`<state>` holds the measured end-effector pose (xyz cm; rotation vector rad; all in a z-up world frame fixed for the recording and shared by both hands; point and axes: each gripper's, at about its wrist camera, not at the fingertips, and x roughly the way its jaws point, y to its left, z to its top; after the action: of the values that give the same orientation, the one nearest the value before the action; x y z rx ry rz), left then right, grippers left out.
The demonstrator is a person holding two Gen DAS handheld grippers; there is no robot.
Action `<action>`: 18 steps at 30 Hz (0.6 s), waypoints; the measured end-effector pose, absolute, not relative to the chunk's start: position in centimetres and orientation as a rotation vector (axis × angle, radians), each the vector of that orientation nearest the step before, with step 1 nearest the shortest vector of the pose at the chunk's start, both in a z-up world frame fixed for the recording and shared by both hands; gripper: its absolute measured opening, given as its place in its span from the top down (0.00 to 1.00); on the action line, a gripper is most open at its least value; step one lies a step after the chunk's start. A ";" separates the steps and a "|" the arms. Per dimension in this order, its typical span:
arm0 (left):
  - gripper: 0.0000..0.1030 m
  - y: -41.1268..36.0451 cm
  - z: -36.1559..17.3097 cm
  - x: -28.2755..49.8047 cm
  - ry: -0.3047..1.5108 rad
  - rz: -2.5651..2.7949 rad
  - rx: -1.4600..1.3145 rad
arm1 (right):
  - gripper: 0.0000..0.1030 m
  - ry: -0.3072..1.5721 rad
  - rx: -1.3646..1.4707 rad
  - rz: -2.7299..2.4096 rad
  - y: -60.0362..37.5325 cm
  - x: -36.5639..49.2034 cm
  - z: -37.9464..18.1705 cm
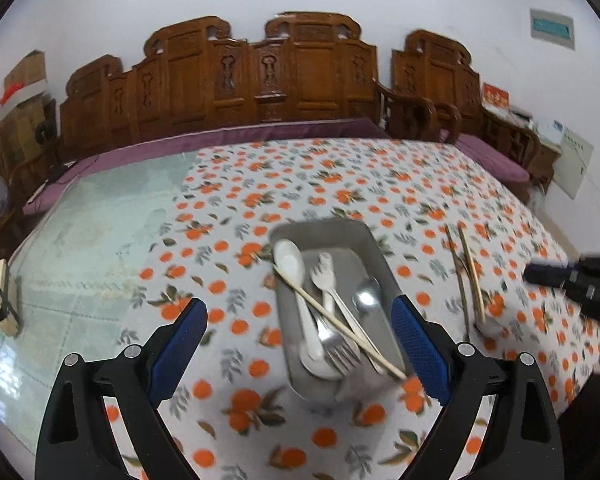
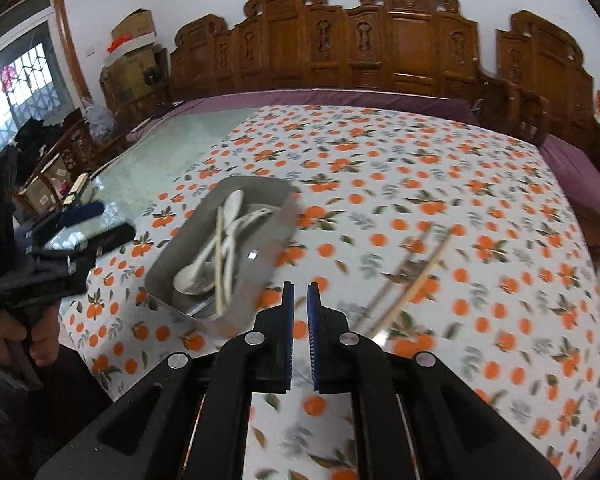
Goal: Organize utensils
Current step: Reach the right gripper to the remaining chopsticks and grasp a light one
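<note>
Two chopsticks lie outside the tray; right gripper nearly closed, empty, left gripper wide open over tray.

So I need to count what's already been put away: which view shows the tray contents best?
The left wrist view: it looks down into the tray, showing spoons, forks and one chopstick separately. The right wrist view sees the tray obliquely and motion-blurred, with the utensils overlapping.
</note>
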<state>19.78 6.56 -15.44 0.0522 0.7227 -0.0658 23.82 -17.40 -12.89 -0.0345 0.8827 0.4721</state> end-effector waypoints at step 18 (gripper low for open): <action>0.13 -1.2 -15.3 15.9 0.773 -0.192 0.072 | 0.77 0.871 0.025 0.367 -25.7 20.8 -14.0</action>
<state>15.85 -1.24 -15.30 0.0722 0.7725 -0.1919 20.80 -25.67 -14.00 0.0251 0.8708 0.3670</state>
